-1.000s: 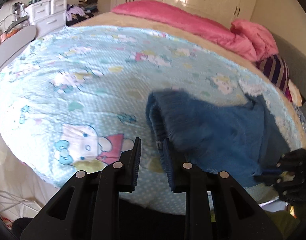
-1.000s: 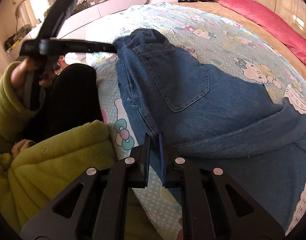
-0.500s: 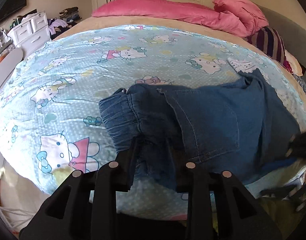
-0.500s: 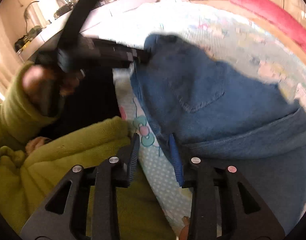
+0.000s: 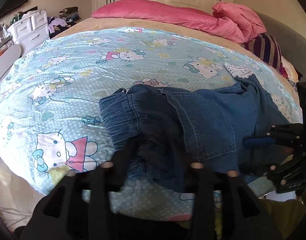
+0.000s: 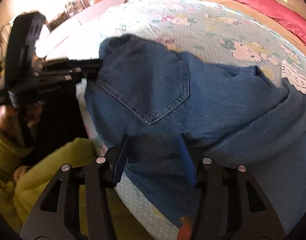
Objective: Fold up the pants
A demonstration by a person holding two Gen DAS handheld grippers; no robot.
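Nearest: left gripper (image 5: 155, 150), jaws just opened and standing apart astride the elastic waistband (image 5: 121, 118), pressing nothing. Right gripper (image 6: 153, 152) likewise, jaws just spread, denim lying loose between them (blue pads clear of the cloth, as far as the blur allows). Pants (image 6: 192, 104) rest folded over on the cartoon-print bedspread (image 5: 93, 70) near the bed's edge, back pocket up. Beyond: pink bedding (image 5: 172, 14) by the wardrobe. Step, by my reading: release after laying one fold. Next calls for drawing both grippers clear without dragging cloth, then re-gripping for another fold.
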